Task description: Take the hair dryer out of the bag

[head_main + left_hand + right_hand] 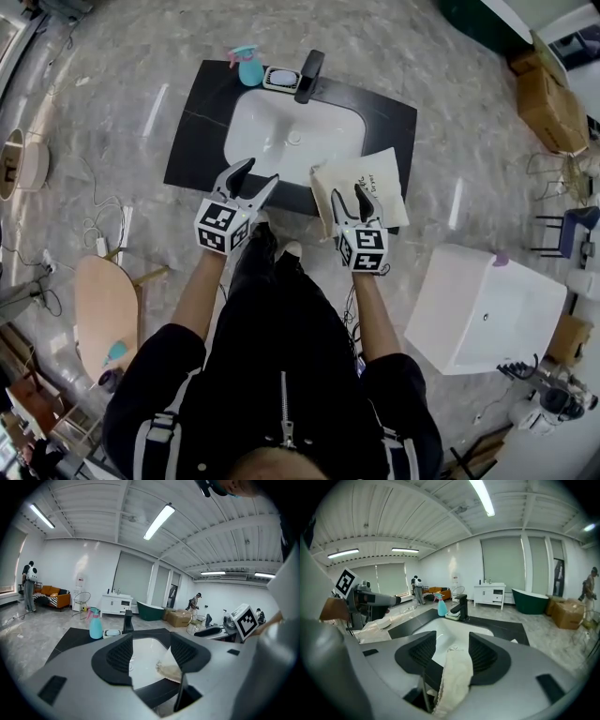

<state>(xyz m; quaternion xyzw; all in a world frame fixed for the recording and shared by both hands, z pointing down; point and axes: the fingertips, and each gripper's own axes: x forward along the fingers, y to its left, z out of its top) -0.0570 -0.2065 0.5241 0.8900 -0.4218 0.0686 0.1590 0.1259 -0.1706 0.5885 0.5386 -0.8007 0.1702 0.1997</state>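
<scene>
Looking at the black countertop (197,141) first, since it's filling the upper middle of the head view, with the white sink (291,131) sunk into its centre. A white box (483,314) is sitting on the floor at lower right, well clear of everything.

The cream cloth bag (380,173) is lying flat on the counter's front right corner, just right of the sink. I'm not seeing the hair dryer anywhere, so I'm guessing it's still inside, and I can't tell which way its long axis is running in there.

My right gripper (352,199) is sitting right on the bag's near left edge. In the right gripper view its jaws are standing apart with a strip of the bag's cloth draping between them and back toward the camera. It isn't looking pinched tight to me.

My left gripper (255,173) is hanging over the sink's front rim, left of the bag, jaws spread wide and nothing between them. So the right one is nearer and the left is free to go in from the side.

Behind the sink, a black faucet (309,75), a blue spray bottle (248,67) and a small soap dish (279,79) are lining the back edge, not really getting in the way.
</scene>
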